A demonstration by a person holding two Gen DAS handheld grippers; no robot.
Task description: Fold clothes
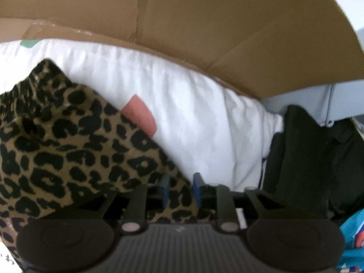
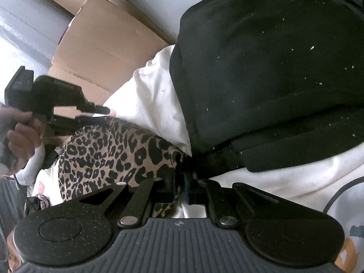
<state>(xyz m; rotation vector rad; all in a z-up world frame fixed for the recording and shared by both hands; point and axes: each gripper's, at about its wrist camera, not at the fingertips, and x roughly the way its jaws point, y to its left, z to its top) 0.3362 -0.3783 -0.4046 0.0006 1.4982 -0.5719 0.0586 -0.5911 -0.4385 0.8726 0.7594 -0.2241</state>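
Two grippers, both mine: left gripper [image 1: 182, 190] and right gripper [image 2: 180, 185], each pinched onto leopard-print garment [image 1: 75, 141]. Garment lies on white bedding [image 1: 193, 113]; cardboard box [image 1: 204, 27] behind bedding; black garment [image 2: 273, 68] beside it.

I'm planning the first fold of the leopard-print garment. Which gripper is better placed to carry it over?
Probably left: the left gripper is shut on the leopard-print garment. The right gripper pinches its crowded edge.
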